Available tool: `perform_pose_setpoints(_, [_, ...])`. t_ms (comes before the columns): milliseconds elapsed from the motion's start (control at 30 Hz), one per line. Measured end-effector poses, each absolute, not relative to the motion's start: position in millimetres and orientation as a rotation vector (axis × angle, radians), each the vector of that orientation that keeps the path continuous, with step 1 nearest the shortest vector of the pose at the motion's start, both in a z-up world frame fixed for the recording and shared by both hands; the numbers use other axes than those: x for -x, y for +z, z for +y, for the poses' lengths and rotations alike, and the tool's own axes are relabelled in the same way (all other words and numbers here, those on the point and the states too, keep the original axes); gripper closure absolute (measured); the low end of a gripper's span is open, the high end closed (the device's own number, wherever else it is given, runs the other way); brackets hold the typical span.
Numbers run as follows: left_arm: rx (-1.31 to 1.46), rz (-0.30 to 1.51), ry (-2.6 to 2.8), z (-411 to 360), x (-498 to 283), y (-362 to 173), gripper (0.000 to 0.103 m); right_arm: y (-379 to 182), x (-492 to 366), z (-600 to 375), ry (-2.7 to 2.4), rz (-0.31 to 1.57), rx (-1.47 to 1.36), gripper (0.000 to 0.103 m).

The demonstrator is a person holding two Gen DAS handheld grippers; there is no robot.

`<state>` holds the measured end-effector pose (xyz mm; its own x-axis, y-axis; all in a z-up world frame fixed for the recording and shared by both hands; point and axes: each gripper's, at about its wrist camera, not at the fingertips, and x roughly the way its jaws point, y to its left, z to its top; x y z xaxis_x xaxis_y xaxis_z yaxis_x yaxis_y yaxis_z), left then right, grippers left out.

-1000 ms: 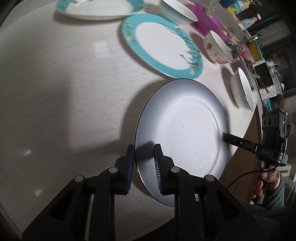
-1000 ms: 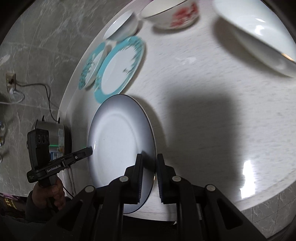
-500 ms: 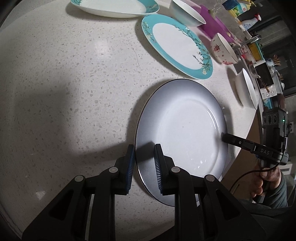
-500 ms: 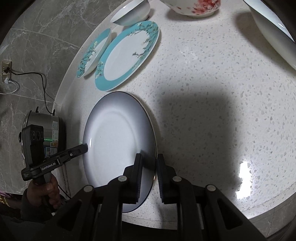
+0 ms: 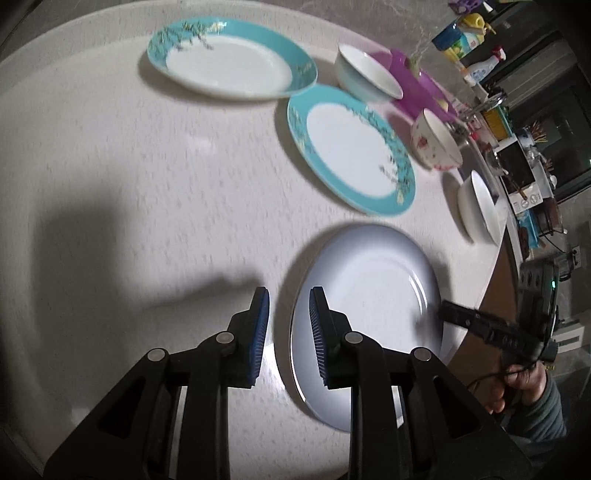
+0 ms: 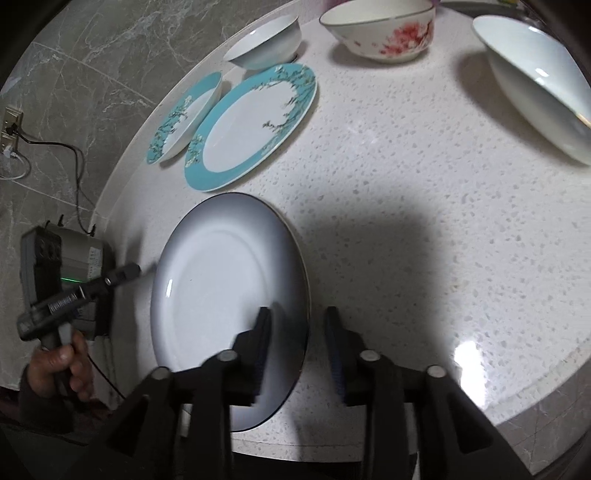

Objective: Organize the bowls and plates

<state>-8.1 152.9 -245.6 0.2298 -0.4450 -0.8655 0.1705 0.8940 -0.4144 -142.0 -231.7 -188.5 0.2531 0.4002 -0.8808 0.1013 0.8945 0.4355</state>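
Both held low over speckled counter (image 6: pixel 424 177), aimed inward from opposite sides of white plate (image 6: pixel 225 291). Teal-rimmed plate (image 5: pixel 351 147) at 12 o'clock of it, floral bowl (image 5: pixel 436 140) at 1. Left gripper (image 5: pixel 288 325) spread, plate edge between pads, untouched. Right gripper (image 6: pixel 297 343) spread, straddling rim, gripping nothing.

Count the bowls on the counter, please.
3: a plain white bowl behind the teal plates, a red-flowered bowl beside it, and a large white bowl at far right. Others may be out of frame.
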Motion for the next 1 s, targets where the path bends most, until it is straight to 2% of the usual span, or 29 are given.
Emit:
perform_pose_setpoints(33, [0.255, 1.248, -0.438, 152.2, 1.1, -240.0, 0.07, -183.3, 142.3, -233.4, 0.205, 1.292, -0.453, 0.063])
perform_pose_setpoints(67, [0.258, 1.233, -0.445, 151.9, -2.5, -236.9, 0.046, -177.4, 142.0, -235.7, 0.206, 1.265, -0.462, 0.061])
perform_pose_setpoints(133, [0.272, 1.159, -0.484, 146.9, -14.6, -224.3, 0.021, -161.6, 139.1, -243.6, 0.217, 1.182, -0.504, 0.045])
perform_pose_setpoints(200, [0.286, 1.102, -0.537, 138.1, -30.2, -213.2, 0.021, -149.8, 129.0, -250.6, 0.228, 1.107, -0.544, 0.024])
perform_pose_setpoints(233, [0.296, 1.111, -0.557, 133.4, -39.4, -212.0, 0.021, -146.8, 119.6, -254.0, 0.235, 1.084, -0.561, 0.021])
perform_pose_setpoints(467, [0.373, 1.189, -0.484, 125.1, -96.3, -227.2, 0.021, -171.5, 36.3, -279.3, 0.271, 1.06, -0.597, 0.021])
perform_pose_setpoints(600, [0.275, 1.242, -0.492, 110.7, -109.8, -242.1, 0.021, -193.7, 0.0, -283.1, 0.284, 1.097, -0.623, 0.021])
perform_pose_setpoints(900, [0.279, 1.32, -0.486, 92.4, -126.9, -273.1, 0.023, -222.5, -25.2, -282.0, 0.323, 1.165, -0.664, 0.026])
perform_pose_setpoints(1000, [0.27, 1.325, -0.482, 86.9, -133.6, -278.2, 0.029, -222.3, -32.7, -277.1, 0.332, 1.158, -0.659, 0.027])
